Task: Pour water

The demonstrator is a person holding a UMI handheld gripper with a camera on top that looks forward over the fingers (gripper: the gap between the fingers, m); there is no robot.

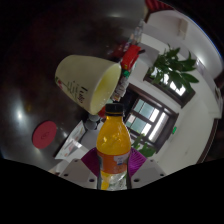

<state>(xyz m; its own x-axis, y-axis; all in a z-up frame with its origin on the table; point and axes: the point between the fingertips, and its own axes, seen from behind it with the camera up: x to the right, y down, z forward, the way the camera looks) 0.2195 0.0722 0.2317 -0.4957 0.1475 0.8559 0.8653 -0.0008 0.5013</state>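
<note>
A clear bottle (113, 148) holding orange liquid, with a black cap, stands between my gripper's (113, 165) two fingers, and both purple pads (91, 160) press on its sides. The bottle's neck reaches up to a pale yellow-green cup (88, 80), which is tipped on its side with its mouth facing the bottle cap. The cap sits just below the cup's rim. No liquid is seen flowing. The whole view is strongly tilted.
A red round object (46, 134) lies on the dark surface left of the fingers. A green leafy plant (176, 68) and a window-like frame (150, 117) are beyond the bottle to the right. White furniture edges run behind the cup.
</note>
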